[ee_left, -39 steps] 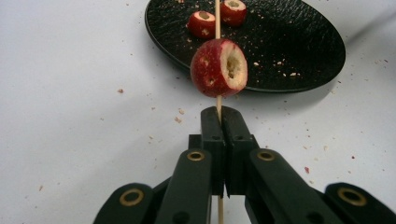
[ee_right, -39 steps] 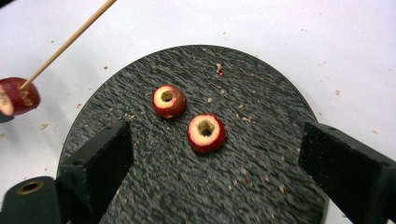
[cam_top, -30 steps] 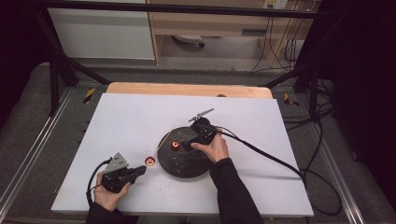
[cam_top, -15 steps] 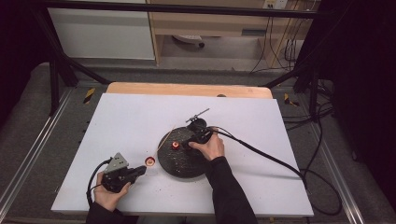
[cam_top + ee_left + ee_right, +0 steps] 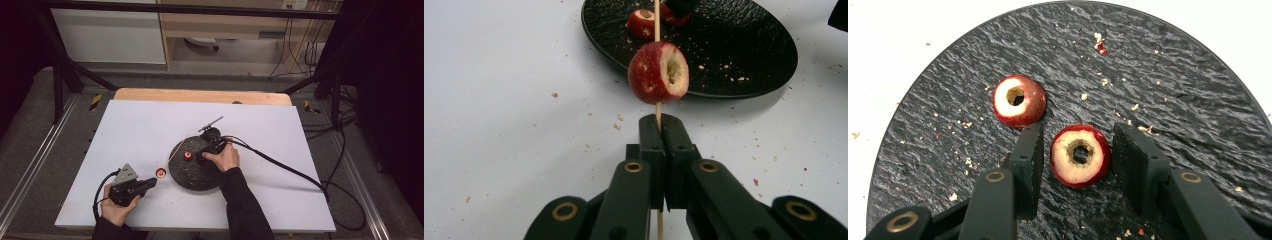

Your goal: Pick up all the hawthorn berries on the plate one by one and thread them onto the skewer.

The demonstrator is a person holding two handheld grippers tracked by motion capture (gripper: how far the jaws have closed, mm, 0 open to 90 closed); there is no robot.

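A: Right gripper view: cored red fruit (image 5: 1079,156) sits between the right gripper (image 5: 1078,160) jaws, on the black slate plate (image 5: 1173,100). Jaws have just been closing in on it; the left pad is at its skin, a sliver of gap shows at the right pad. Grip not yet firm.

B: Second cored fruit (image 5: 1019,101)?

A: Just beyond the left jaw, also on the plate, apart from the first.

B: Left gripper view?

A: Left gripper (image 5: 659,125) jaws are clamped together on a thin wooden skewer (image 5: 657,107). One skewered fruit (image 5: 658,72) hangs on the stick just ahead of the jaw tips, over the white table (image 5: 499,100). Plate edge lies beyond it.

B: High view?

A: Right hand (image 5: 224,156) rests over the plate; left hand (image 5: 119,209) is well apart, nearer the person. Crumbs dot plate and table.
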